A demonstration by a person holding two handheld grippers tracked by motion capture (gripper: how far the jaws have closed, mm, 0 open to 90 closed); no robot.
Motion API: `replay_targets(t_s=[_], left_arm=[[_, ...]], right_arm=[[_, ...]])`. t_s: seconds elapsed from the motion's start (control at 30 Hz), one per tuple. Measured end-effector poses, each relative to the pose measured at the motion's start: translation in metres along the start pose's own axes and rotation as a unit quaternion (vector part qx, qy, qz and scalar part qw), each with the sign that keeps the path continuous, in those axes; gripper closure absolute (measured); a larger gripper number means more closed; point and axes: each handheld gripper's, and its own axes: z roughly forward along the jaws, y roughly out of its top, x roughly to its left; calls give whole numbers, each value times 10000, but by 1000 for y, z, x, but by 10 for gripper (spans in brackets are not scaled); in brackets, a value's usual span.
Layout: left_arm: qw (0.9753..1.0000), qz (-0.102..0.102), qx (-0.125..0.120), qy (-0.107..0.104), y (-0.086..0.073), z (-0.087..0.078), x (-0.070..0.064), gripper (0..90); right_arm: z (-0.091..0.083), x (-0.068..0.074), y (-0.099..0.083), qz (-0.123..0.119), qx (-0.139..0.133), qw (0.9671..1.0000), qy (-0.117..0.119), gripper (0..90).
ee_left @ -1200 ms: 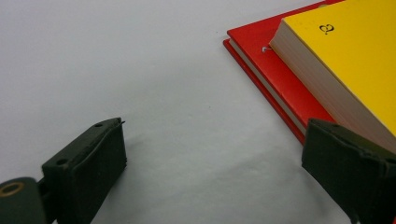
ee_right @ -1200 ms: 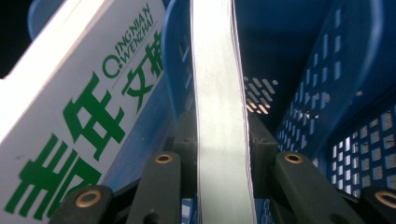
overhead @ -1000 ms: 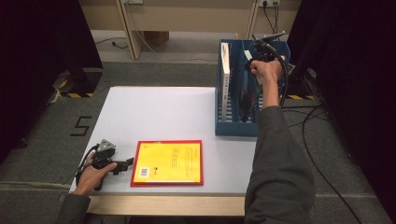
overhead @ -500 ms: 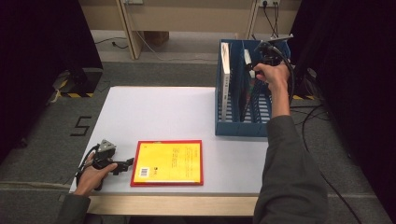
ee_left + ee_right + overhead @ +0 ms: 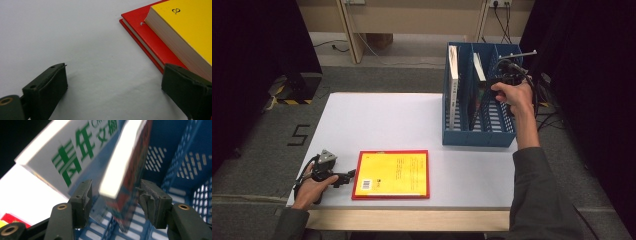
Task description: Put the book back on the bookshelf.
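Observation:
A blue file rack (image 5: 479,136) stands at the table's right side. A white book with green characters (image 5: 453,82) (image 5: 75,152) stands in its left compartment. A thinner book with a red cover (image 5: 478,82) (image 5: 125,192) leans in the middle compartment. My right gripper (image 5: 493,82) (image 5: 116,193) is open, and its jaws straddle that thin book's top edge with a gap on each side. A yellow book on a red book (image 5: 392,174) (image 5: 180,32) lies flat near the front edge. My left gripper (image 5: 348,176) (image 5: 115,92) rests open on the table just left of them.
The white table (image 5: 377,125) is bare between the flat books and the rack. The rack's right compartment (image 5: 504,117) sits under my right hand. Beyond the table are grey floor, cables and a dark box (image 5: 297,82) at the left.
My right hand has shifted a little right and lower over the rack, with the thin book standing in the middle compartment. The left gripper and the flat books have not moved.

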Motion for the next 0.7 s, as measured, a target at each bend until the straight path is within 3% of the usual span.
replay_targets(t_s=[0.3, 0.4, 0.53, 0.7], left_arm=[[10000, -12, -5, -9, 0, 0, 0, 58], [10000, -9, -5, -8, 0, 0, 0, 58], [10000, -13, -9, -9, 0, 0, 0, 58], [10000, 2, -1, -6, 0, 0, 0, 57]], right_arm=[[17, -1, -23, -183, 266, 9994, 89, 473], [24, -2, -25, -160, 269, 9995, 8, 519], [32, -1, -26, -249, 274, 9993, -66, 654], [38, 2, -24, -191, 252, 9995, 1, 660]])
